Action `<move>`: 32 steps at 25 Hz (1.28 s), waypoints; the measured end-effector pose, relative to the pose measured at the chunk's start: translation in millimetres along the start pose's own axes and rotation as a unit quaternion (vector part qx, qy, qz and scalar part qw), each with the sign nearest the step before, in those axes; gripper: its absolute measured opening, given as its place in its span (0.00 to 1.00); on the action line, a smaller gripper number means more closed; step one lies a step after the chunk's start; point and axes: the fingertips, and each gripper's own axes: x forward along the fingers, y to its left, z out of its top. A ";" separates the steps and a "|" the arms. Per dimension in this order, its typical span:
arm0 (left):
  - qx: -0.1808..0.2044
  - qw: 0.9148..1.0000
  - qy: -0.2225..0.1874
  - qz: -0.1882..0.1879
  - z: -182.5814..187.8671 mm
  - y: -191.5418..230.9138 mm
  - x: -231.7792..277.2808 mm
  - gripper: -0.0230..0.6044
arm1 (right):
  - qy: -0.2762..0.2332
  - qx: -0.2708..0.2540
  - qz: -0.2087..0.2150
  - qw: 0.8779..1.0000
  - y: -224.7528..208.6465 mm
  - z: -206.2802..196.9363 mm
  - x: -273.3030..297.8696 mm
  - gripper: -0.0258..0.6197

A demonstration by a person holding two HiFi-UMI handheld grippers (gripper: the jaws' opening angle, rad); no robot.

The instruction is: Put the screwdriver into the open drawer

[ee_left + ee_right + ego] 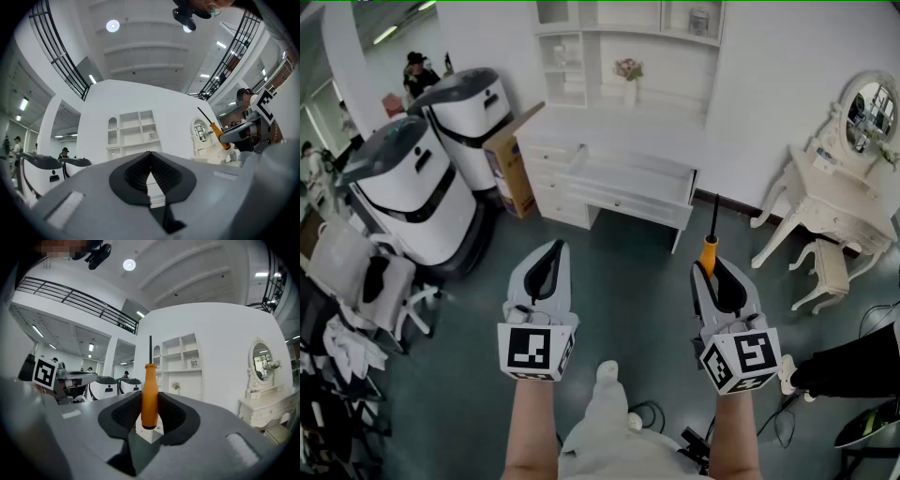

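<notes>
Currently the carry step is in hand: the screwdriver (149,394) is gripped, and the open drawer (623,199) is not yet reached. The right gripper (719,274) has its jaws closed partway on the orange handle, with the pads pressing both sides of it near the butt end. The black shaft projects beyond the jaw tips and points toward the far side of the room. The left gripper (547,261) is held alongside on the left, jaws brought together with nothing between them (it appears to have no part in this step).

The drawer is pulled out of the white desk (609,127) at the far side of the room. It sits slightly left of the right gripper's line and well apart from both grippers, with floor between. Its interior looks empty, though the view is too distant to confirm this.

The next move, as a judgement:
1. Advance the right gripper toward the far side until the screwdriver is over the drawer's opening.
2. Shift it left to centre on the drawer.
3. Lower the tool so that it lies along the drawer's length, then release.

The long shaft leads the handle, so it should clear the drawer's front wall and stay below the desk top on approach.
</notes>
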 end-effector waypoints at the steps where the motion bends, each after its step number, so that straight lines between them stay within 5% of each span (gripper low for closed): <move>1: -0.001 1.000 0.000 -0.001 -1.6 2.0 5.8 0.04 | 0.001 0.001 -0.001 1.000 -2.1 -0.4 5.1 0.22; 32: -0.028 0.999 -0.006 -0.034 -66.8 106.6 204.6 0.04 | 0.020 0.003 -0.032 0.999 -54.1 -6.6 221.1 0.22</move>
